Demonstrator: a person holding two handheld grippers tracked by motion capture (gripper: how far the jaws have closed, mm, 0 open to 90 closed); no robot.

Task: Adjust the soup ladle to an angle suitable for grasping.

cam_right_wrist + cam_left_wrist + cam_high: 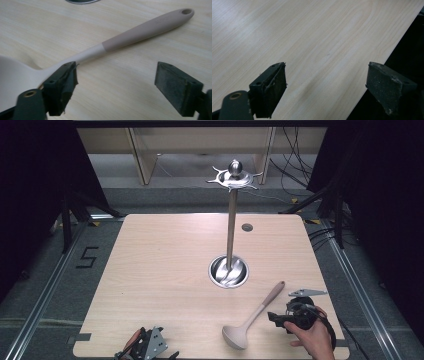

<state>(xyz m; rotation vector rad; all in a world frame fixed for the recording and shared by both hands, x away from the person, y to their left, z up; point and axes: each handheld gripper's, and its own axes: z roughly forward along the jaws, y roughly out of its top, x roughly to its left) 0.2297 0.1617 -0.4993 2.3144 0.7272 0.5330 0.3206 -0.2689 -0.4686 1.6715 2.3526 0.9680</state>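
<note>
The ladle [252, 318] lies near the surface's [160, 270] near right corner, bowl toward the near edge. The right gripper [116, 82], jaws apart and empty, sits just beside it; a careless close could nudge it off. The left gripper [325, 87], jaws apart, overhangs the near edge. The surface's left half offers room.

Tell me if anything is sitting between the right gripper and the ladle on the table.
Nothing visible does. The right gripper is open right beside the ladle, with bare table between its fingers and the ladle's neck just past its other finger. The utensil stand is farther back, out of the way.
</note>
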